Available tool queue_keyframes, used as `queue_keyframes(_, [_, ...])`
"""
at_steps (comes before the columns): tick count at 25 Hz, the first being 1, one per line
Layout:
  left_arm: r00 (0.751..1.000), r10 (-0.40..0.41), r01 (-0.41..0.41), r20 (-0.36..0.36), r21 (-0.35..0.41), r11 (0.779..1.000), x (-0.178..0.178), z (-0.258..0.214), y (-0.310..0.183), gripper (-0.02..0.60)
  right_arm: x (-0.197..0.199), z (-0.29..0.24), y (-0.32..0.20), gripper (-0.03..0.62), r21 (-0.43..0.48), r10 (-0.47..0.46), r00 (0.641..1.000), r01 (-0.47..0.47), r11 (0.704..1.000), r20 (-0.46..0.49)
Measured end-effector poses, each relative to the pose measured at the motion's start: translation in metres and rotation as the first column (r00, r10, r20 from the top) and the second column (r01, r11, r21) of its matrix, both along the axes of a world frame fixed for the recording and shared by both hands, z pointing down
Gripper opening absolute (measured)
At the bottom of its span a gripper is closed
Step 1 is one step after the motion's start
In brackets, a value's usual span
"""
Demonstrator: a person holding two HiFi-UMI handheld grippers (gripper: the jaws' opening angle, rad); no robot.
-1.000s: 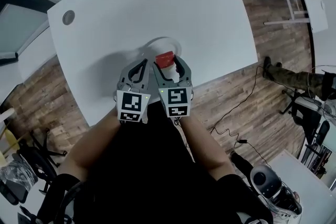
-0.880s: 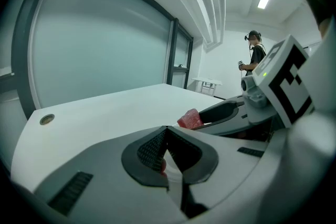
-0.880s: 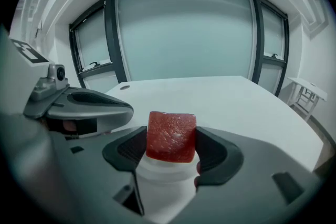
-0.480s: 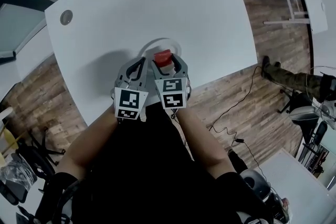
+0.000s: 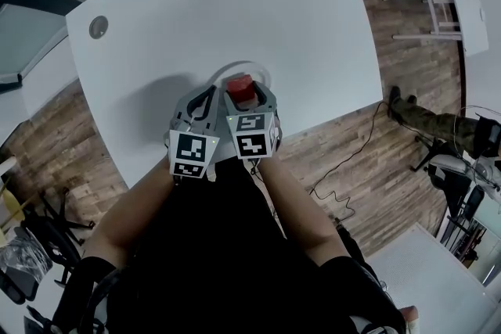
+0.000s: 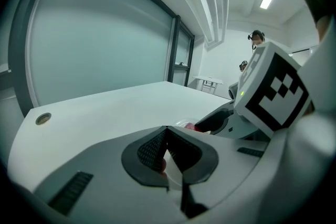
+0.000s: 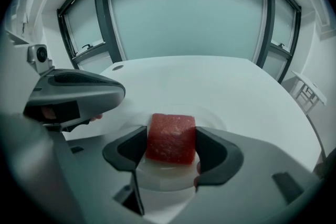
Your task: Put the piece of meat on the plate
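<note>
Item 1: L claw (image 6: 167, 152), jaws shut tip to tip, nothing seen betw. them; just beside it R claw (image 7: 170, 150), jaws clamped on red meat cube (image 7: 170, 136). Item 2: meat cube is over the clear round plate (image 7: 216, 119), contact w/ plate unclear. Item 3: white surface (image 5: 235, 4) carries the plate; round grommet (image 5: 98, 26) near far left corner.

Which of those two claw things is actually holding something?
The right gripper: its jaws clamp the red piece of meat. The left gripper has its jaws together, no meat between.
</note>
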State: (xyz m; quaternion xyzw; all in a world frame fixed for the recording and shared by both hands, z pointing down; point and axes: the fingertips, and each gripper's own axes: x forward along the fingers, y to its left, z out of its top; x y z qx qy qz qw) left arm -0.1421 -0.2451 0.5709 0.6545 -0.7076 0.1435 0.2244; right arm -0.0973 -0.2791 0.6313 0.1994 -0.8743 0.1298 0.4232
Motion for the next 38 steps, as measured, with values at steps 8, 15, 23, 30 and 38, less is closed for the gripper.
queue_keyframes(8, [1.000,-0.009,0.009,-0.001,0.005,1.000,-0.006,0.000,0.001,-0.011,-0.004,0.005,0.000,0.290,-0.004,0.003,1.000,-0.003,1.000,-0.015])
queue_keyframes(15, [1.000,-0.001,0.001,0.018,0.010,1.000,-0.001,-0.006,0.000,-0.011,-0.001,0.004,0.000,0.290,-0.017,-0.022,1.000,0.022,1.000,-0.017])
queue_keyframes(23, [0.999,-0.023,0.022,0.043,0.030,0.999,-0.008,-0.017,0.011,-0.011,-0.007,-0.011,-0.006,0.290,0.007,0.000,1.000,-0.001,1.000,0.026])
queue_keyframes(30, [0.997,-0.042,0.037,0.069,0.073,0.997,-0.010,-0.041,0.018,-0.011,0.004,-0.053,-0.009,0.234,0.059,0.035,0.990,-0.043,0.997,0.135])
queue_keyframes(38, [0.996,-0.056,0.046,0.076,0.130,0.990,-0.005,-0.075,0.027,-0.011,0.029,-0.120,-0.017,0.003,0.176,0.101,0.952,-0.156,0.972,0.289])
